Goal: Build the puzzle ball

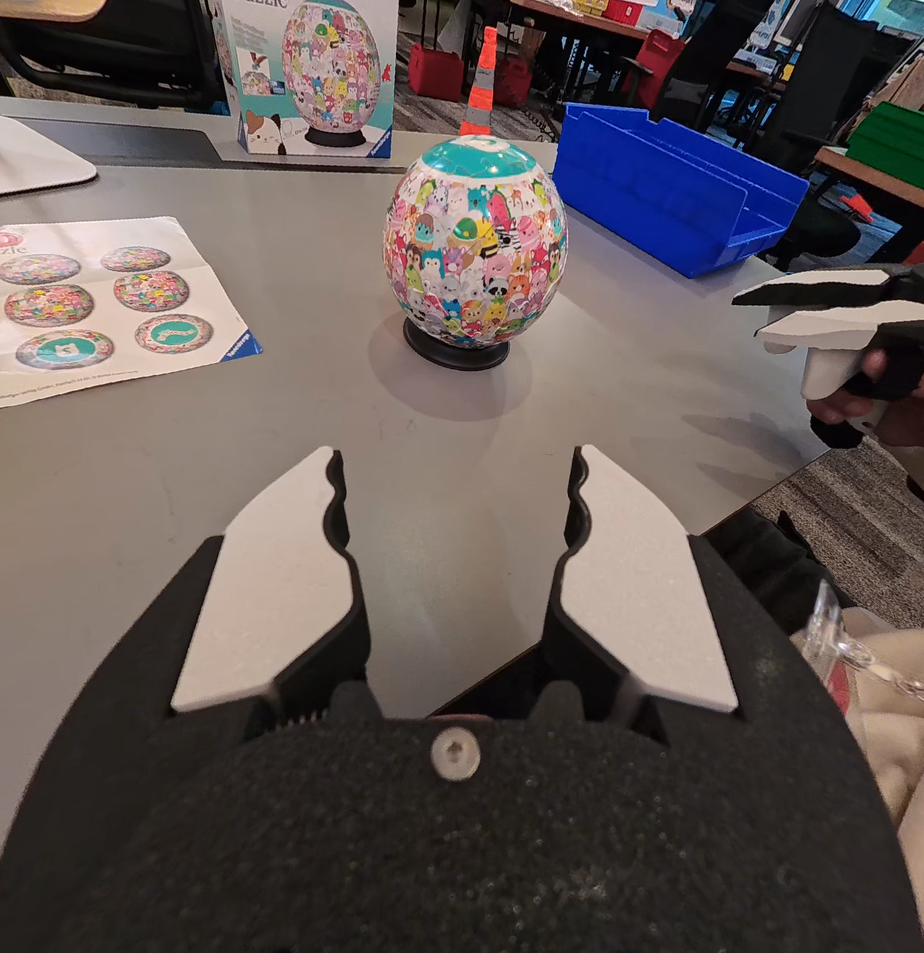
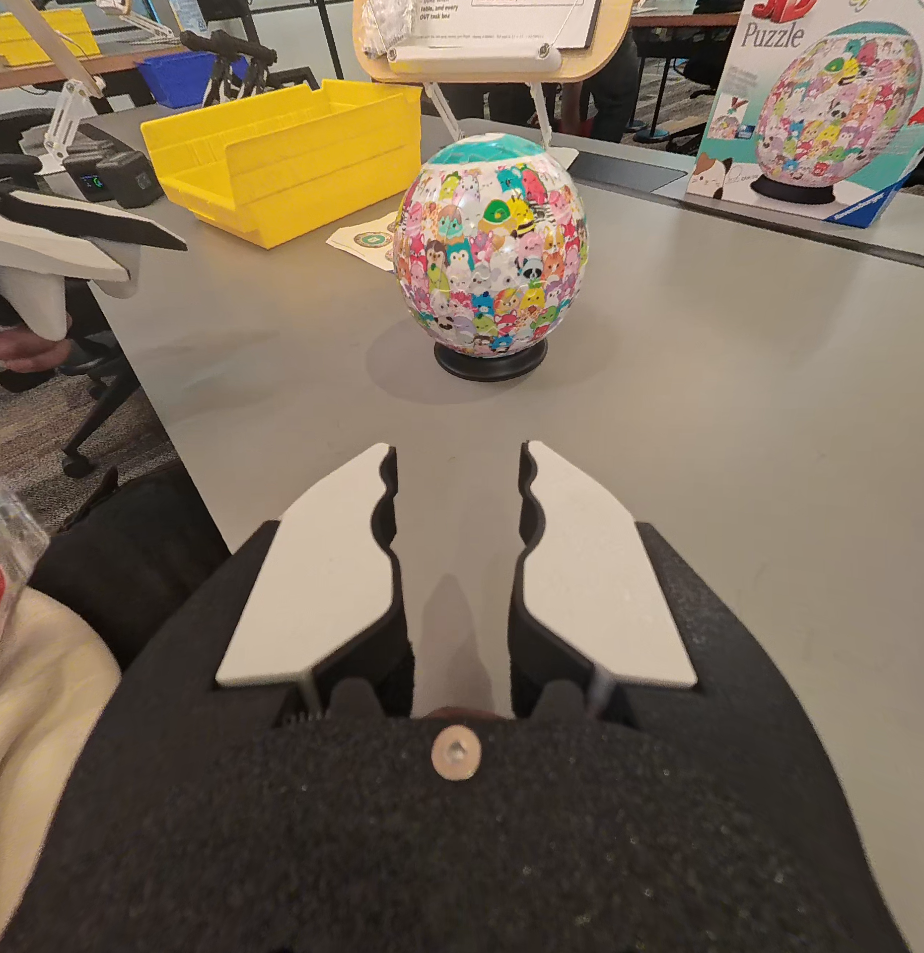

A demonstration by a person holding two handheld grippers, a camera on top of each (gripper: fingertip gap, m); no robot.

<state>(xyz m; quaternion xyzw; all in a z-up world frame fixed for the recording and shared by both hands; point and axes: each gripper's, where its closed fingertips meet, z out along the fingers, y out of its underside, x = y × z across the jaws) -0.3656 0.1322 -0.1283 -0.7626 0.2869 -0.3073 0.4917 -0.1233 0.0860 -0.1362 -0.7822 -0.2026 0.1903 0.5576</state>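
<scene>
Evidently sitting complete: puzzle ball [image 1: 475, 247] resting upright on black stand [image 1: 455, 351], mid-tabletop [image 1: 294, 464], no gaps showing, teal cap on top. Hovering near side, well apart from it: left gripper [image 1: 455, 456] spread wide, empty; right gripper [image 2: 457, 451] parted, empty. Probably calling for nothing beyond a final check.

Puzzle ball [image 1: 475, 247] sits on its stand [image 1: 455, 350] mid-table [image 1: 294, 464], straight ahead of my left gripper [image 1: 455, 459] & right gripper [image 2: 457, 454]. Instruction sheet [image 1: 98, 304] lies left of it, bin [image 1: 671, 191] to the right, box [image 1: 315, 77] behind.
</scene>
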